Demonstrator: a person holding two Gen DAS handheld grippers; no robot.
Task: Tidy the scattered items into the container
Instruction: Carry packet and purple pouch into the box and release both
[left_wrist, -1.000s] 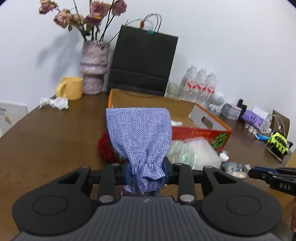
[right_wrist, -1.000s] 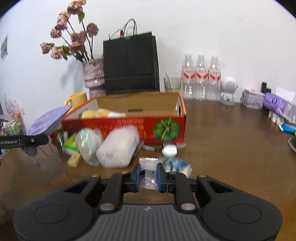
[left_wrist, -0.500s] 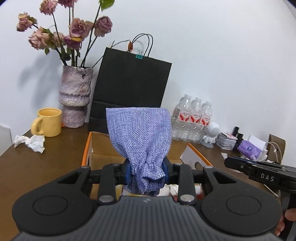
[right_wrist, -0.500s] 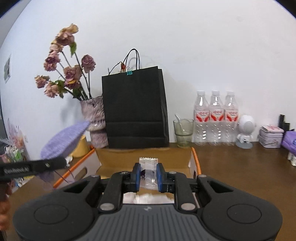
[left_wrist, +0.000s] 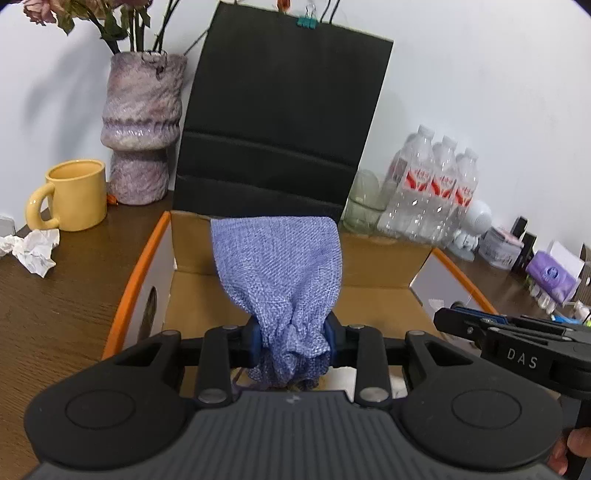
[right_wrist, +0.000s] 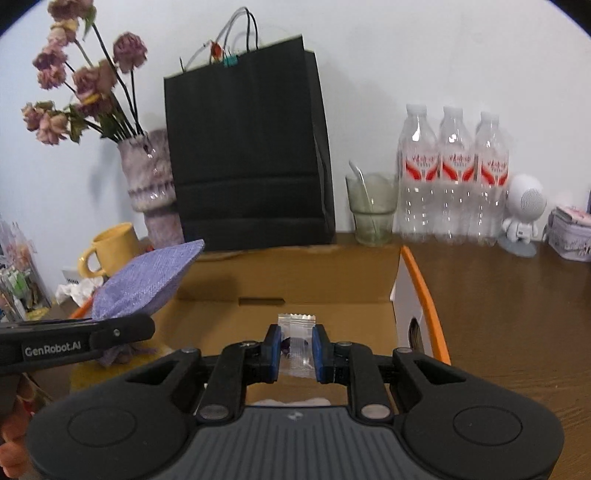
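Left wrist view: left tongs (left_wrist: 293, 341) clamped on the gathered neck of a blue woven pouch (left_wrist: 280, 266), pouch standing up over the open cardboard box (left_wrist: 376, 254) w/ orange rims. Right tongs' arm pokes in at 3 o'clock, over the box's right wall. Black paper bag (left_wrist: 284, 122) at 12, purple vase (left_wrist: 142, 125) at 10, yellow mug (left_wrist: 72, 194) and crumpled tissue (left_wrist: 31, 247) at 9 on the table (left_wrist: 55, 317). Water bottles (left_wrist: 436, 192) at 2.

Right wrist view: right tongs (right_wrist: 295, 349) pinched nearly closed on a small clear sachet (right_wrist: 297, 328), held above the box's brown floor. Pouch visible at 9 o'clock, hanging over the box's left side. Glass w/ spoon (right_wrist: 371, 210) at 1, white toy figure (right_wrist: 524, 212) at 3, both on the table behind the box.
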